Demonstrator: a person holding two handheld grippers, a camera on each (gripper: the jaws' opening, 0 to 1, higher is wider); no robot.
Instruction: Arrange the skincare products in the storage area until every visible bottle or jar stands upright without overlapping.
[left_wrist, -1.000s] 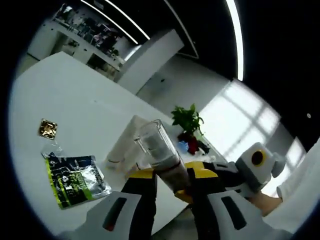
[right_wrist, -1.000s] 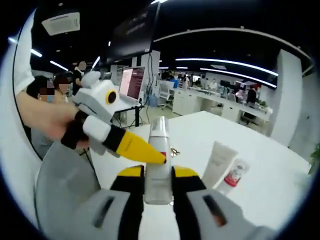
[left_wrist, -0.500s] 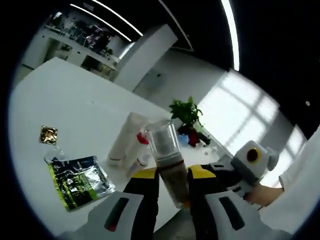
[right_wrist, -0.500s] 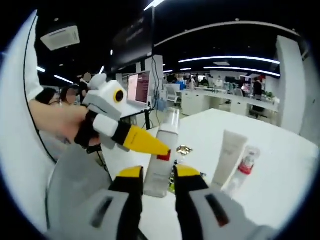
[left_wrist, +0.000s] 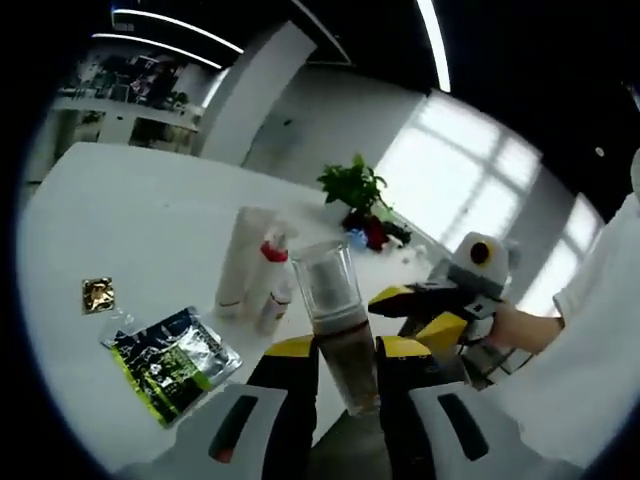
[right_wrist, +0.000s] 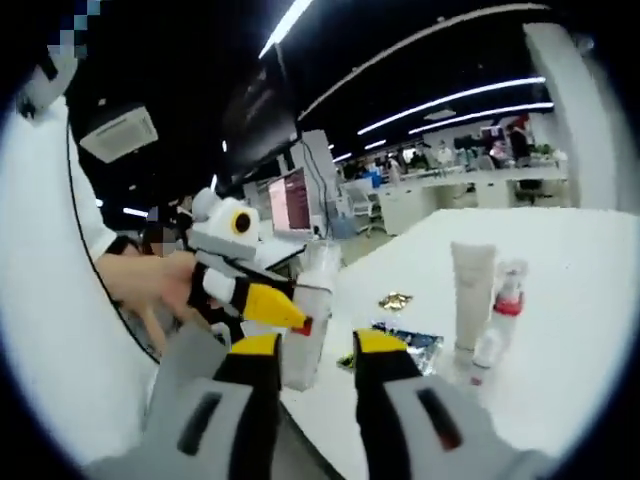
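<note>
In the left gripper view, a small gold packet (left_wrist: 97, 294) and a green-and-black foil sachet (left_wrist: 172, 360) are seen lying flat on the white table (left_wrist: 130, 210), off to the left of the left gripper (left_wrist: 346, 352). Just beyond the fingers, slightly left, a white tube (left_wrist: 240, 260) stands on its cap with a small red-capped bottle (left_wrist: 273, 290) just beside it. A clear-capped bottle (left_wrist: 335, 325) is clamped between the two yellow-tipped fingers (left_wrist: 289, 350), its cap rising above them. To the right, the right gripper (left_wrist: 425, 310) is seen apart from the bottle, its jaws parted, with a hand (left_wrist: 528, 327) behind it.

In the right gripper view, the left gripper (right_wrist: 285, 315) is met on the left, closed on the bottle (right_wrist: 308, 320), which stands just left of the fingers. The right gripper (right_wrist: 315, 345) is spread wide, with nothing between its fingers. Beyond its right finger the sachet (right_wrist: 400, 340), the packet (right_wrist: 395, 299), the tube (right_wrist: 470, 295) and the red-capped bottle (right_wrist: 505, 305) are seen on the table (right_wrist: 560, 330).
</note>
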